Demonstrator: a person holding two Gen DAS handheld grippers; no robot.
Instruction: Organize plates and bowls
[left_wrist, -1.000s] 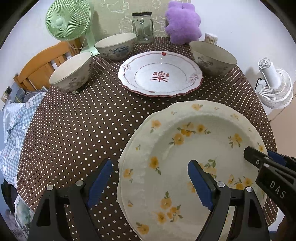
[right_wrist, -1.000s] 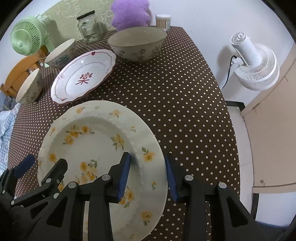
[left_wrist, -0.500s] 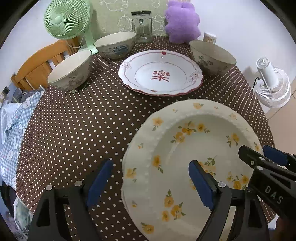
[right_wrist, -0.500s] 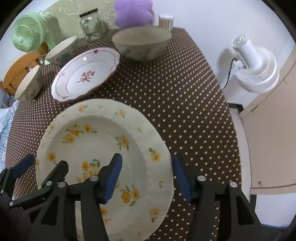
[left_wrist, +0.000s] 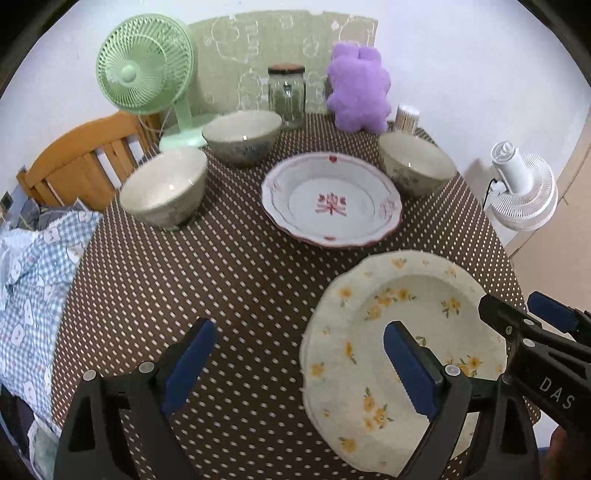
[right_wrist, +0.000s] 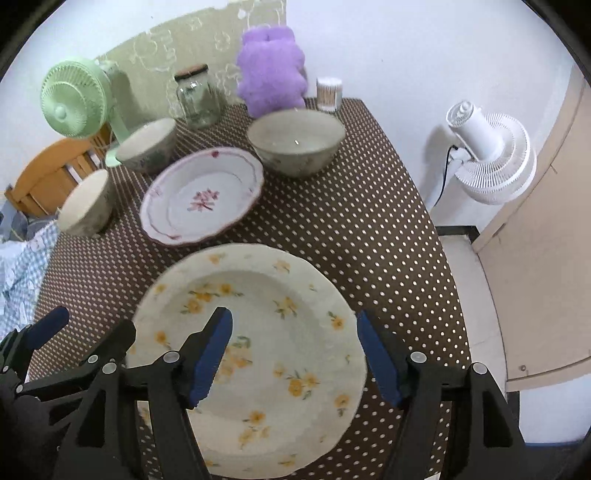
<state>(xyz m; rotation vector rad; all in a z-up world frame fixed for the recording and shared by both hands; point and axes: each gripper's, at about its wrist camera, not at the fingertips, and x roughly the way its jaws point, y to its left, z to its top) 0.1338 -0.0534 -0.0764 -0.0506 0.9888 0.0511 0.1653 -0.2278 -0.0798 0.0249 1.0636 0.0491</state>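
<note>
A cream plate with yellow flowers (left_wrist: 399, 332) (right_wrist: 266, 332) lies flat on the dotted tablecloth at the near right. My right gripper (right_wrist: 295, 354) is open above its near rim, not touching it. My left gripper (left_wrist: 295, 365) is open, left of the plate, with its right finger over the plate's left part. A white plate with a red motif (left_wrist: 330, 205) (right_wrist: 203, 195) lies further back. Three bowls stand around it: the left one (left_wrist: 164, 192) (right_wrist: 86, 208), the back one (left_wrist: 242, 136) (right_wrist: 147, 146), the right one (left_wrist: 417, 164) (right_wrist: 297, 142).
At the table's back stand a green fan (left_wrist: 146, 85), a glass jar (left_wrist: 286, 96), a purple plush toy (left_wrist: 358, 94) and a toothpick holder (left_wrist: 406, 118). A white fan (right_wrist: 487, 155) stands on the floor to the right. A wooden chair (left_wrist: 77, 162) and checked cloth (left_wrist: 29, 280) are at the left.
My right gripper has opened and let go of the yellow-flowered plate, which now lies flat. Both grippers have pulled back and up, the left one shifting leftward.
</note>
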